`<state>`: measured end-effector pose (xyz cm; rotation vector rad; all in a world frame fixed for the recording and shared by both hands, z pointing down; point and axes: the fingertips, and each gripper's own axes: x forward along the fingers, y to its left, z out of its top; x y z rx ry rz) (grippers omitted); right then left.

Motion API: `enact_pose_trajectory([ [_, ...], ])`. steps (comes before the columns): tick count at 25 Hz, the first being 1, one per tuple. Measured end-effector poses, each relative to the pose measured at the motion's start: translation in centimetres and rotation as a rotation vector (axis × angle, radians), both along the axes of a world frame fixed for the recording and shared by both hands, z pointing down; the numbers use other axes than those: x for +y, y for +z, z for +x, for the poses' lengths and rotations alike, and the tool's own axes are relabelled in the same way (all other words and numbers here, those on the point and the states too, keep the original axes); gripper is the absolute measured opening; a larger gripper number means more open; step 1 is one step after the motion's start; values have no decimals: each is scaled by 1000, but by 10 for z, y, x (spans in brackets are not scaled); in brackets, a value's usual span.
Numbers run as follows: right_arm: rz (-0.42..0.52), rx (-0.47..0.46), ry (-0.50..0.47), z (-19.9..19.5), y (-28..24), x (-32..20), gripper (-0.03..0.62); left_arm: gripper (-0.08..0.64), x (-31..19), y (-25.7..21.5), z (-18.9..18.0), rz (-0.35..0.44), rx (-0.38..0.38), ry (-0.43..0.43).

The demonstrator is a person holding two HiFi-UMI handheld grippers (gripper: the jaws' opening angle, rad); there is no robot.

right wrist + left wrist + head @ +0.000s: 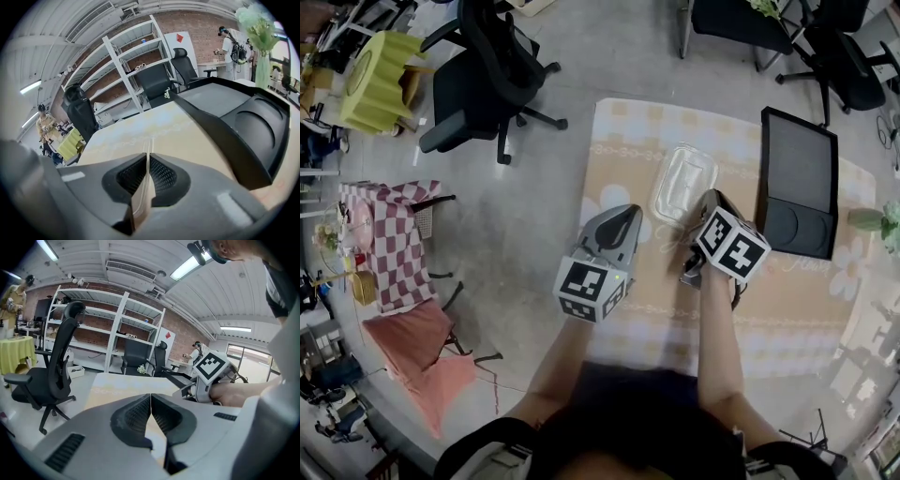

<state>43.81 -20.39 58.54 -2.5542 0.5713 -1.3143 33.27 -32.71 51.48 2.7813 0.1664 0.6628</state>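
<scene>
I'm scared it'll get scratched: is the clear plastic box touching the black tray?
Apart. The head view shows a strip of beige tablecloth lying between the clear plastic box and the black tray.

Even indoor light, bent fisheye edges
Long white ceiling tube lamps are glowing overhead, throwing soft shadows; dark corners are ringing the gripper views.
</scene>
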Motion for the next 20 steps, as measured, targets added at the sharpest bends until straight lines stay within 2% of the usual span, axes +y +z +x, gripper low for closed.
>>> enact_pose_trajectory([
  [5,19,-8,12,-3,-1,3,18,12,-4,-4,-7,20,-1,-11],
  [20,46,87,17,-21,-33,20,18,12,6,-21,-37,45,33,-10],
])
